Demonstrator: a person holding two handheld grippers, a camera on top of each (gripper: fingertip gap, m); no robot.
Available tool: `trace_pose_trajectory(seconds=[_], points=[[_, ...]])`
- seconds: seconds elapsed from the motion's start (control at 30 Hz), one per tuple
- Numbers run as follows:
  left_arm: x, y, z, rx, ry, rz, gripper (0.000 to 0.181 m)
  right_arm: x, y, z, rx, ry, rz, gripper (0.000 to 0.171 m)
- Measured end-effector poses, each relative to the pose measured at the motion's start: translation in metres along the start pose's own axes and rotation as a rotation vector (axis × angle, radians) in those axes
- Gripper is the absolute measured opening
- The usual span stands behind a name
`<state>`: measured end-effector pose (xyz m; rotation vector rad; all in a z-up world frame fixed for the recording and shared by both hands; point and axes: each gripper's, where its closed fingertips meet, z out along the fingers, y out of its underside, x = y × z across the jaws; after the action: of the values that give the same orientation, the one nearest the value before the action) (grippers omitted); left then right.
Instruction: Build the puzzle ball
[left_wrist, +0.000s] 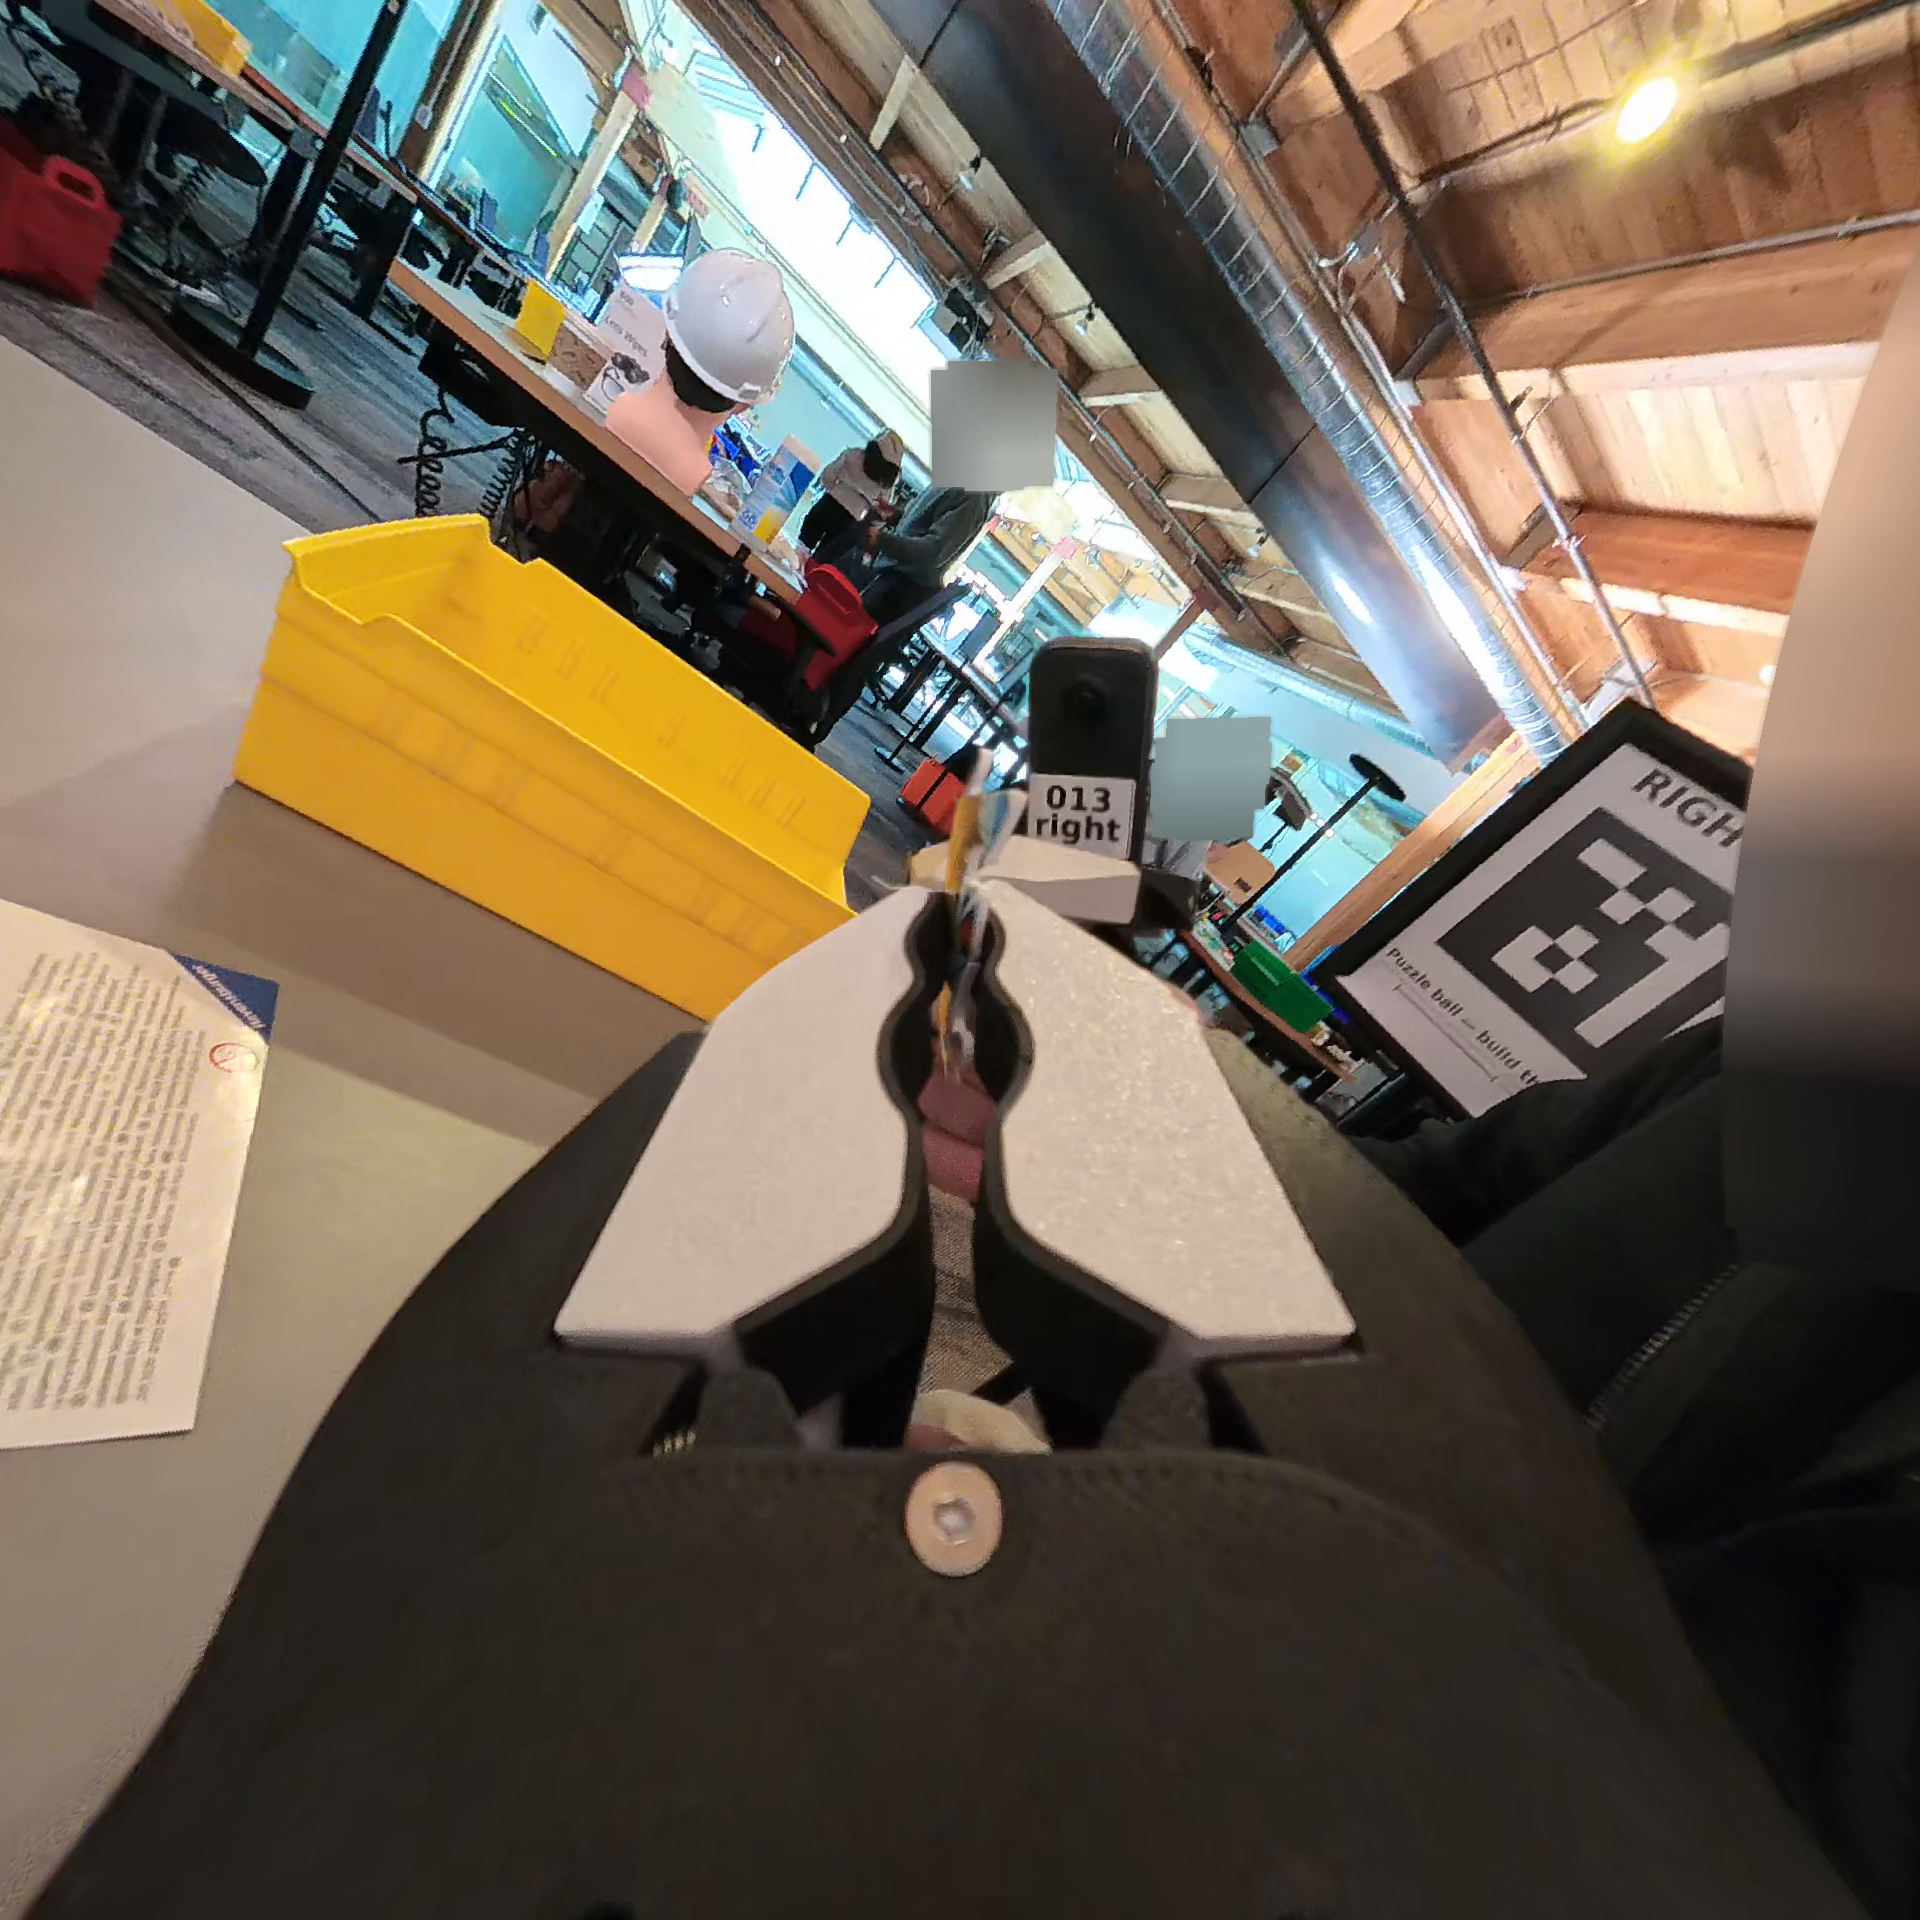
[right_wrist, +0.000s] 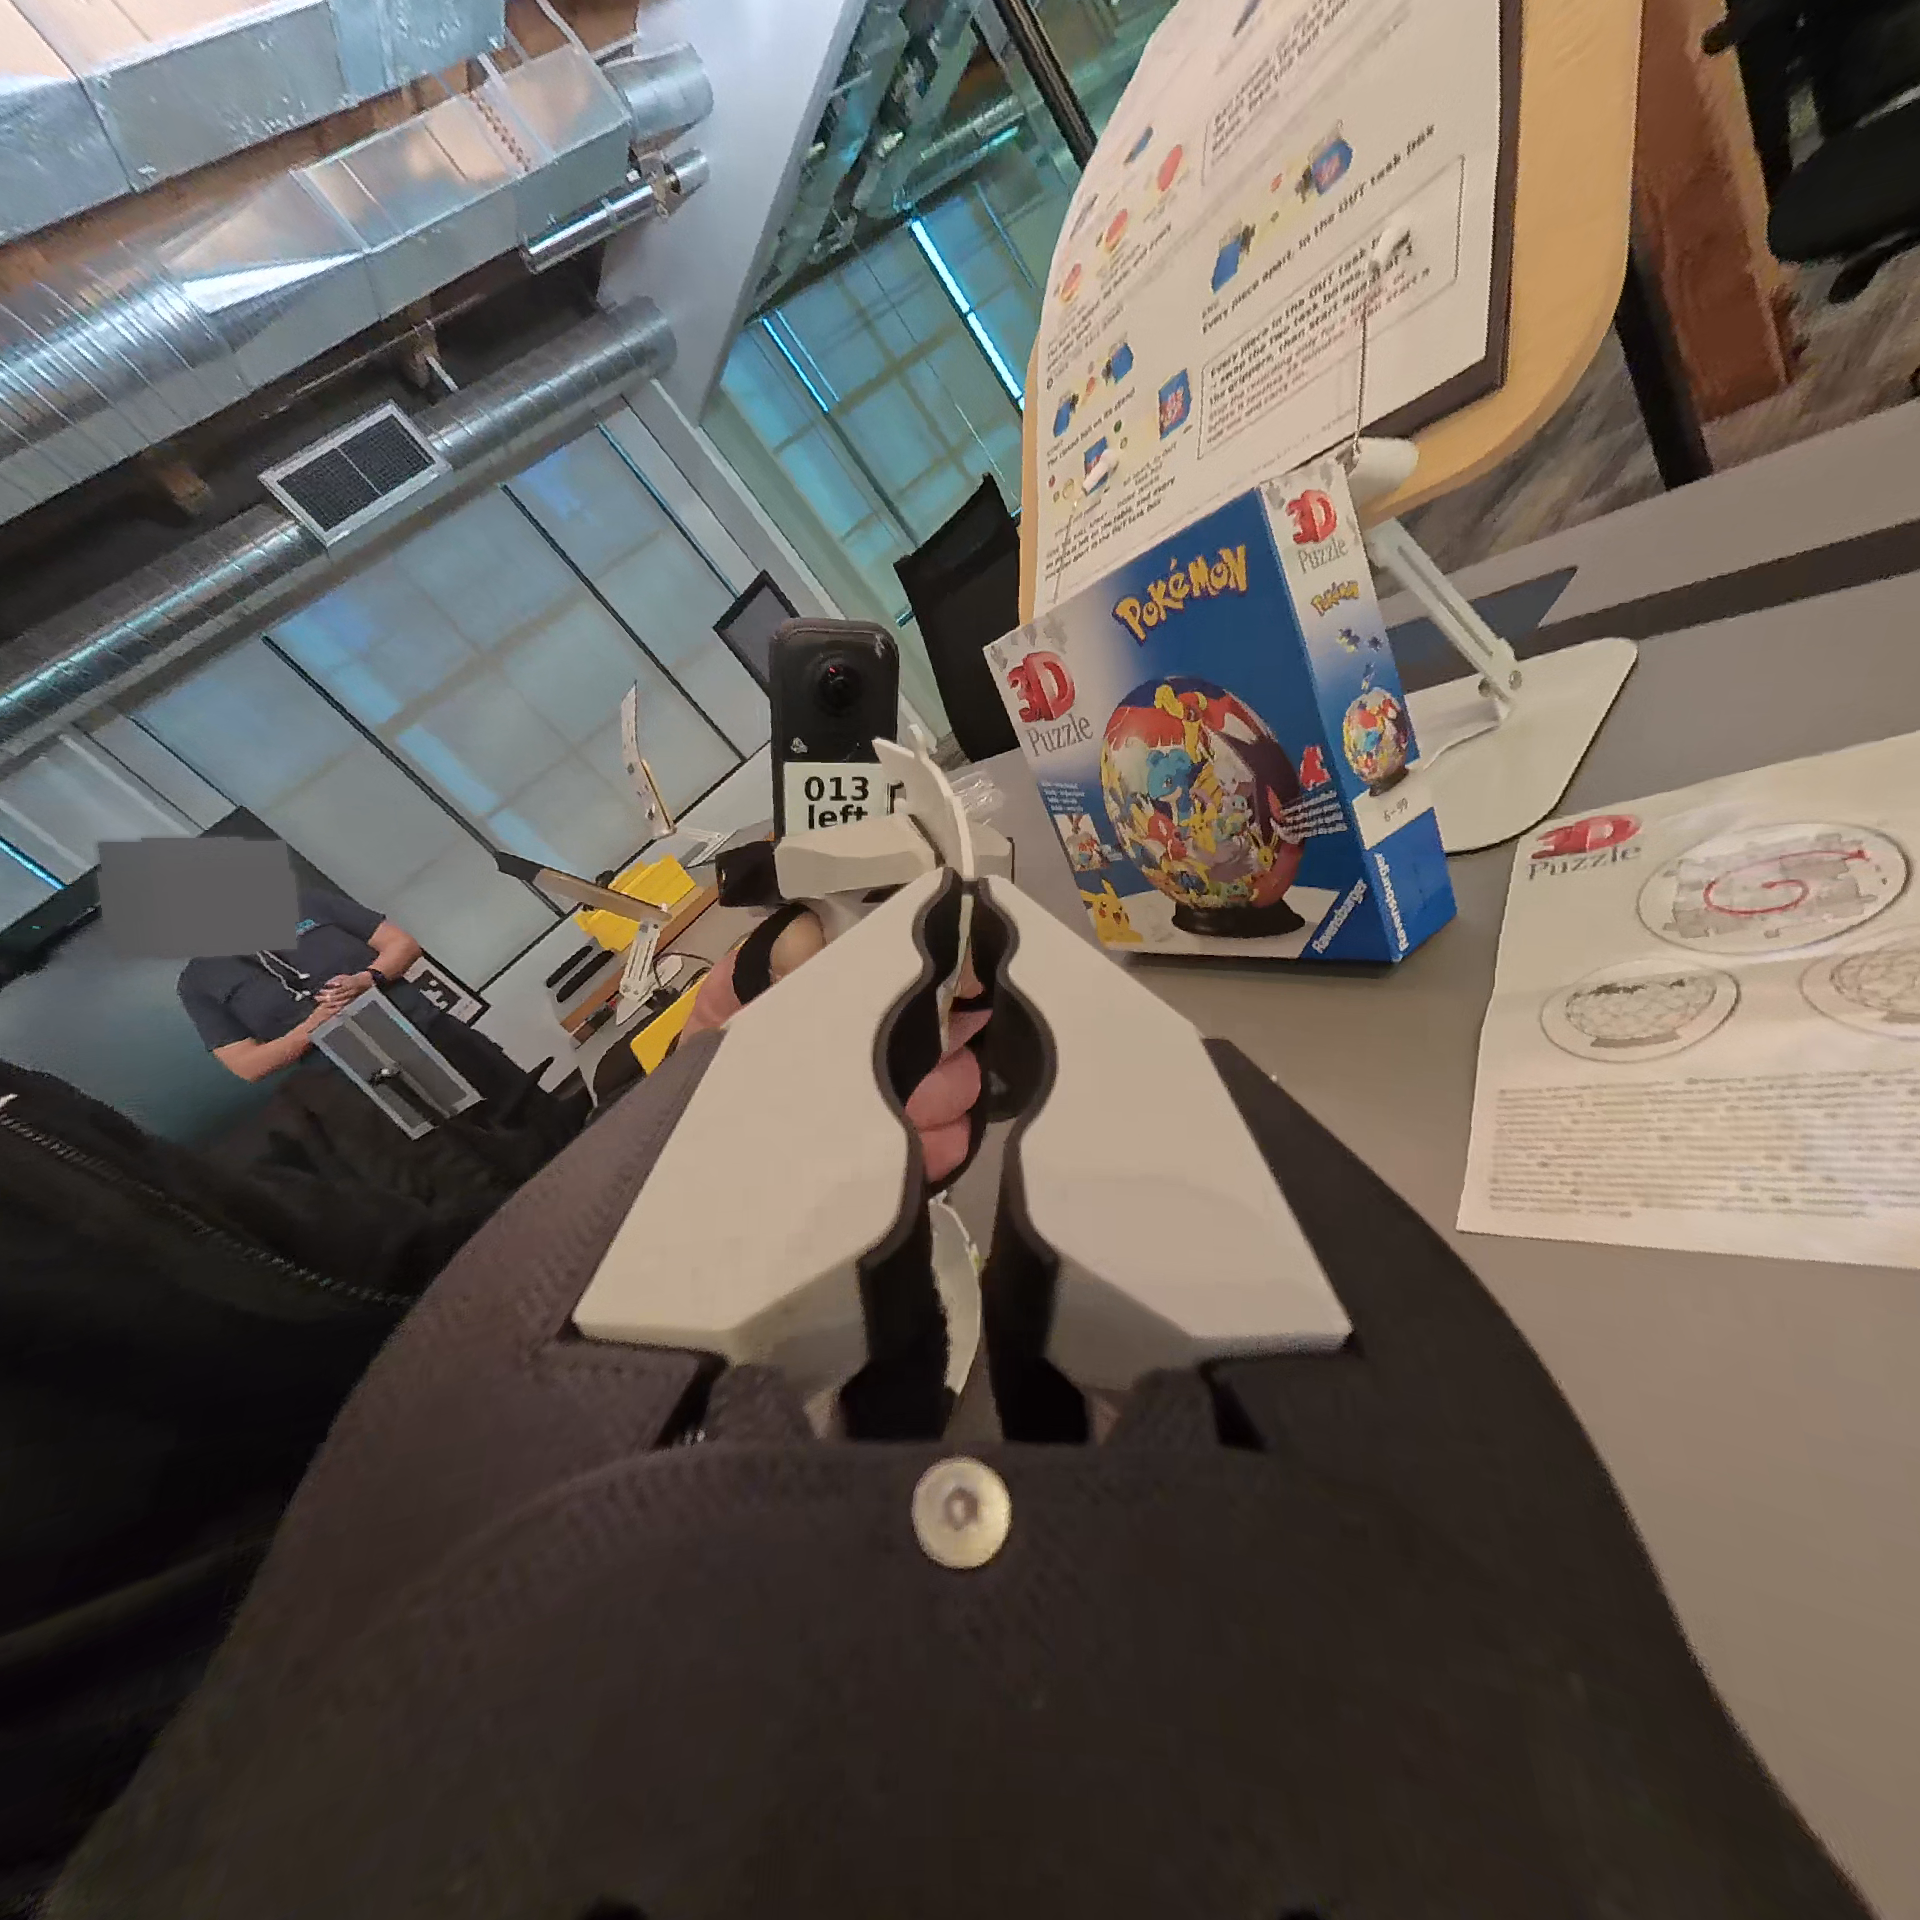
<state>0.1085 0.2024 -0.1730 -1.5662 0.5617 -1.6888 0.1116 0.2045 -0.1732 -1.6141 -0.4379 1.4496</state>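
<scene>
My left gripper (left_wrist: 961, 914) is shut on a thin curved puzzle piece (left_wrist: 964, 831), seen edge-on with yellow and blue print. My right gripper (right_wrist: 961, 883) is shut on a puzzle piece (right_wrist: 940, 805) whose white back shows, sticking up past the fingertips. The two grippers face each other tip to tip above the table. The right gripper shows just beyond my left fingertips (left_wrist: 1070, 883); the left gripper shows just beyond my right ones (right_wrist: 842, 862). Whether the two pieces touch is not clear.
A yellow bin (left_wrist: 540, 727) stands on the grey table to the left. An instruction sheet (left_wrist: 104, 1184) lies left, and it also shows in the right wrist view (right_wrist: 1714, 1049). A blue puzzle box (right_wrist: 1226, 748), a task board on a white stand (right_wrist: 1486, 717) and a marker sign (left_wrist: 1558, 914) stand nearby. People stand far behind. The grippers are tip to tip, or close to it.
</scene>
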Motion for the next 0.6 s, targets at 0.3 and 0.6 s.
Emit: trace_pose_trajectory(seconds=[0.3,0.6], points=[[-0.0002,-0.004,0.0,0.049,-0.025,-0.012,0.003,-0.0012,-0.0012,0.0024,0.093,0.027,-0.054,0.001],[0.0079,-0.0097,0.0017,0.126,0.031,-0.114,0.004,-0.008,-0.0064,0.0017,0.158,-0.027,-0.134,0.001]])
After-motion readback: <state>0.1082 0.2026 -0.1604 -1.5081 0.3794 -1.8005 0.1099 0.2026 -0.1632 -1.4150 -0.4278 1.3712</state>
